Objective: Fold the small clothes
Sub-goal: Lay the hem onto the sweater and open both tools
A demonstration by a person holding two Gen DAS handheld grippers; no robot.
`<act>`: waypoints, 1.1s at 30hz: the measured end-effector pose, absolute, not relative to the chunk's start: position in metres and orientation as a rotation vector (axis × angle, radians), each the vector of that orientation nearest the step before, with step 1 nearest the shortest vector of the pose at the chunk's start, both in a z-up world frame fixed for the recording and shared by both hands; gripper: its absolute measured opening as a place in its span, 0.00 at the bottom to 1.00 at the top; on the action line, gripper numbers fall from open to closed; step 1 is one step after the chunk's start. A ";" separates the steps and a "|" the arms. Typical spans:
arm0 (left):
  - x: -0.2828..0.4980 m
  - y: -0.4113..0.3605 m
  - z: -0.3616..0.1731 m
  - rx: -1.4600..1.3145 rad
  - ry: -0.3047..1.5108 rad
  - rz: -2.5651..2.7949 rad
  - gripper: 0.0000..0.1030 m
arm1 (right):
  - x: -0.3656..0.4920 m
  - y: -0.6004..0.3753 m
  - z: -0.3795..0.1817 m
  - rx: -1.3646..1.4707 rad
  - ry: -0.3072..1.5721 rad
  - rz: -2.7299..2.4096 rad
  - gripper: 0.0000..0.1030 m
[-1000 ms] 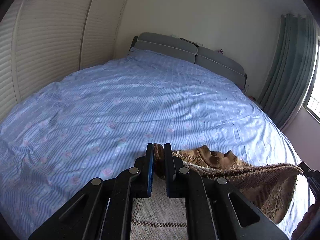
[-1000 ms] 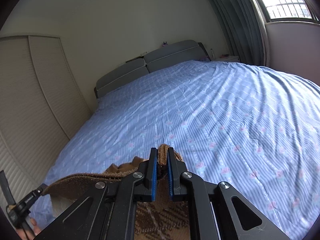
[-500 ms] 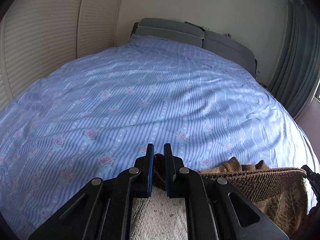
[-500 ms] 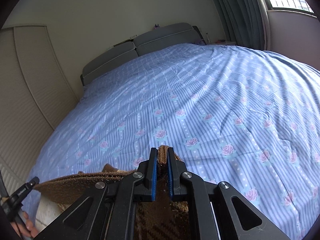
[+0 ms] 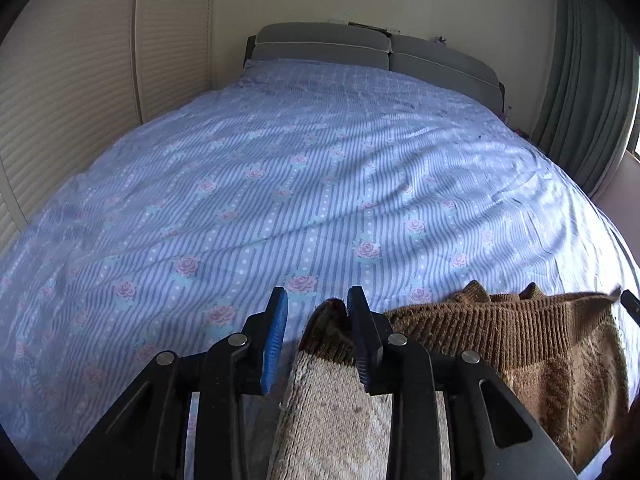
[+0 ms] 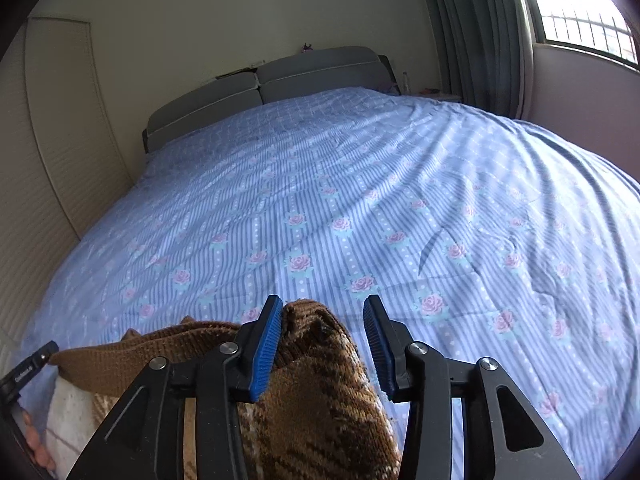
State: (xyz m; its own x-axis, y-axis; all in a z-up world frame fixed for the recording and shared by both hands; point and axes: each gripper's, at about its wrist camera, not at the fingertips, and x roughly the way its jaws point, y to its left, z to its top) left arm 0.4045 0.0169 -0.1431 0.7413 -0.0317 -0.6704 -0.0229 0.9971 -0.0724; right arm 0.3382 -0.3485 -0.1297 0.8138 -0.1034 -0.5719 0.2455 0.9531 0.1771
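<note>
A brown knitted sweater with a ribbed hem and cream checked panels lies at the near edge of the bed, its top edge stretched between both grippers. My left gripper has its jaws opening. One sweater corner stands between them, leaning on the right pad only. In the right wrist view the sweater bunches up between the opening jaws of my right gripper and touches just the left pad. Each gripper's tip shows at the edge of the other's view.
The blue striped rose-print bedsheet stretches ahead to a grey headboard. Louvred wardrobe doors run along the left side, and green curtains and a window stand on the right. A hand's fingers show at lower left.
Both grippers came down toward the bed with the sweater's edge pinched, then their jaws parted. The sweater corners now sit loose between the pads.
</note>
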 end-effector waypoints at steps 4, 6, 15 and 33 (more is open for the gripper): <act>0.385 0.022 -0.137 -0.082 0.736 -0.003 0.42 | 0.321 -0.340 -0.120 0.179 0.588 -0.194 0.57; 0.376 0.023 -0.137 -0.092 0.748 -0.011 0.42 | 0.312 -0.337 -0.117 0.163 0.586 -0.188 0.57; 0.350 0.024 -0.158 -0.099 0.823 -0.006 0.45 | 0.294 -0.331 -0.138 0.187 0.679 -0.161 0.57; 0.330 -0.008 -0.134 -0.024 0.671 -0.019 0.51 | 0.286 -0.318 -0.142 0.162 0.672 -0.185 0.63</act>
State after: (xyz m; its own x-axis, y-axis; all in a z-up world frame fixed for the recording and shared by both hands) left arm 0.3303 -0.0076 -0.1339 0.7830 -0.0252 -0.6215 0.0100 0.9996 -0.0279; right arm 0.2861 -0.3177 -0.1417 0.7673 -0.1172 -0.6304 0.2213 0.9712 0.0888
